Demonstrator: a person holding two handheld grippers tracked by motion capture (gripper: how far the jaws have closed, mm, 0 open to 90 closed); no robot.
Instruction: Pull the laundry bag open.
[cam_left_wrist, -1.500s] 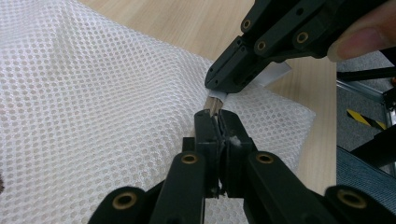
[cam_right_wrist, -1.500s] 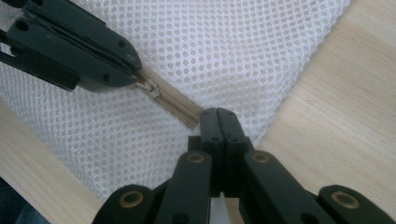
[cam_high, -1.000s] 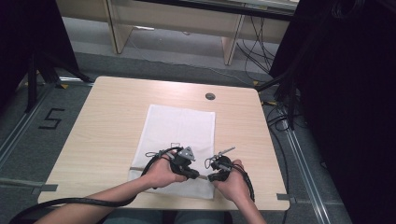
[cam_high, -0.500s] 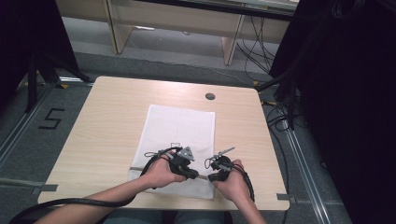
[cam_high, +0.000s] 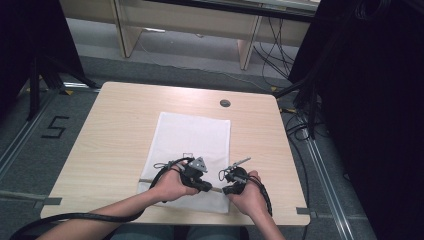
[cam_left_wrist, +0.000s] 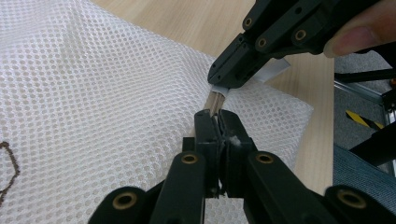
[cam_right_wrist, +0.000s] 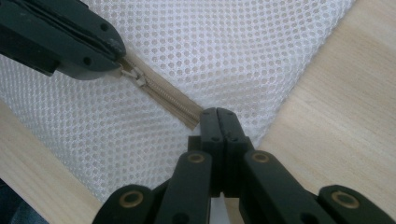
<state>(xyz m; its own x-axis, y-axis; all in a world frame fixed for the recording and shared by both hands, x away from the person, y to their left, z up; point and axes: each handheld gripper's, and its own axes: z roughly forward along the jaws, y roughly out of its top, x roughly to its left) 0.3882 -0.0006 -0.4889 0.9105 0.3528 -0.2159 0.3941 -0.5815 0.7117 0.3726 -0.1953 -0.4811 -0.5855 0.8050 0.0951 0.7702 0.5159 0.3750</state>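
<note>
On the bench (cam_high: 110, 130) I see the white mesh bag (cam_high: 195, 140) lying flat near its front edge; I cannot tell what it holds. My left hand-held gripper (cam_left_wrist: 218, 122) is clamped on the zipper pull (cam_right_wrist: 130, 73), and my right hand-held gripper (cam_right_wrist: 217, 114) pinches the beige zipper (cam_right_wrist: 168, 100) at its end.

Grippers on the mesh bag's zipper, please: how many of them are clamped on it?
2. The left gripper pinches the slider end of the zipper; the right gripper pinches its other end, at the mesh bag edge.
</note>
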